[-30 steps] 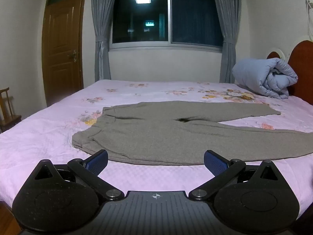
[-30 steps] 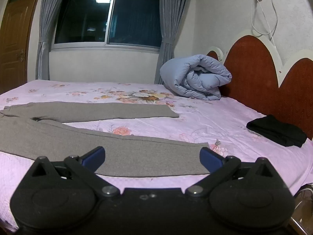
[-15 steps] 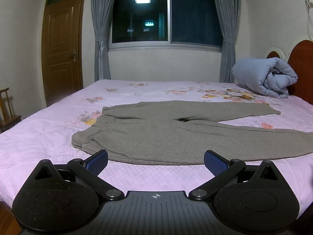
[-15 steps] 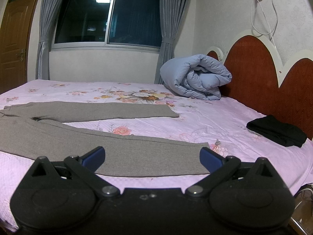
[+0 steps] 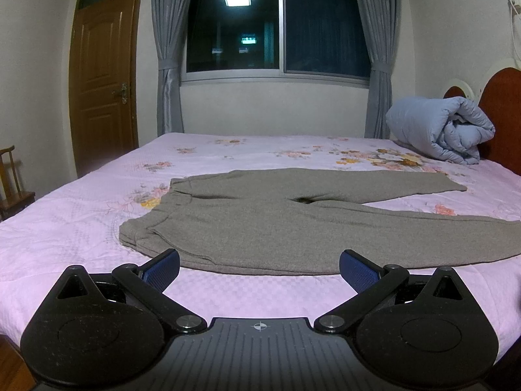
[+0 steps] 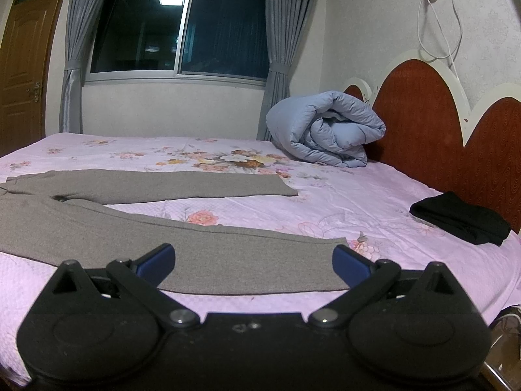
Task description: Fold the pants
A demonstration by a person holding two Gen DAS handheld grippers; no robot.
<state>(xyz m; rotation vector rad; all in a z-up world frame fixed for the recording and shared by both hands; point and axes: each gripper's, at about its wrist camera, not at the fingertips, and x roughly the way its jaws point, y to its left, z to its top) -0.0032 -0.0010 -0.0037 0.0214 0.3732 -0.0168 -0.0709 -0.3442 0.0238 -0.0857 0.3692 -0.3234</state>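
1. A bed (image 5: 81,215) in pink floral sheets fills the room.
2. Grey pants (image 5: 293,224) lie flat mid-bed, legs spread toward the headboard (image 6: 423,123).
3. A rolled blue duvet (image 6: 325,130) sits beside the headboard.
4. The left gripper (image 5: 259,265) and right gripper (image 6: 253,260) hover with jaws wide apart at the pants' near edge.

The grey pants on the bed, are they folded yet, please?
Not yet: the grey pants lie spread flat, both legs splayed apart on the bed.
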